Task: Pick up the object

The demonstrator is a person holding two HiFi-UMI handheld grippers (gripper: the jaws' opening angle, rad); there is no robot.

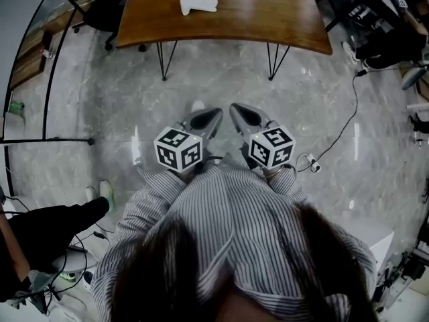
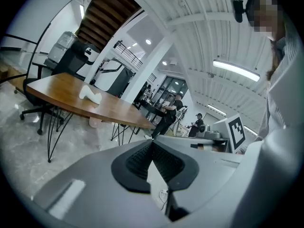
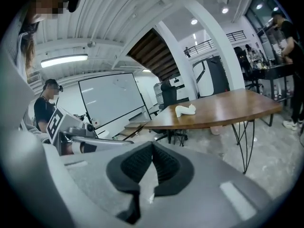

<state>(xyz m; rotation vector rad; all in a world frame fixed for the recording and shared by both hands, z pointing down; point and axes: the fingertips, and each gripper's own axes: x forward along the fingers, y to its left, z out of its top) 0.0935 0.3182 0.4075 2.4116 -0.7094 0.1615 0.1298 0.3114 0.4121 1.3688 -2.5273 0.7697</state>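
A white, lumpy object [image 1: 198,3] lies on the brown wooden table [image 1: 268,19] far ahead of me; it shows too in the left gripper view [image 2: 89,93] and the right gripper view [image 3: 185,110]. Both grippers are held close to my chest, well short of the table. My left gripper [image 1: 214,115] is shut with nothing in it, its black pads touching [image 2: 152,144]. My right gripper [image 1: 238,111] is likewise shut and empty, pads [image 3: 152,146] meeting at the tips.
The table stands on thin black hairpin legs [image 1: 163,60] over a grey marble floor [image 1: 315,106]. An office chair [image 1: 107,12] sits at its left end. A cable [image 1: 342,129] trails across the floor at right. People stand beyond the table [image 2: 170,113]; another person's leg [image 1: 60,223] is at my left.
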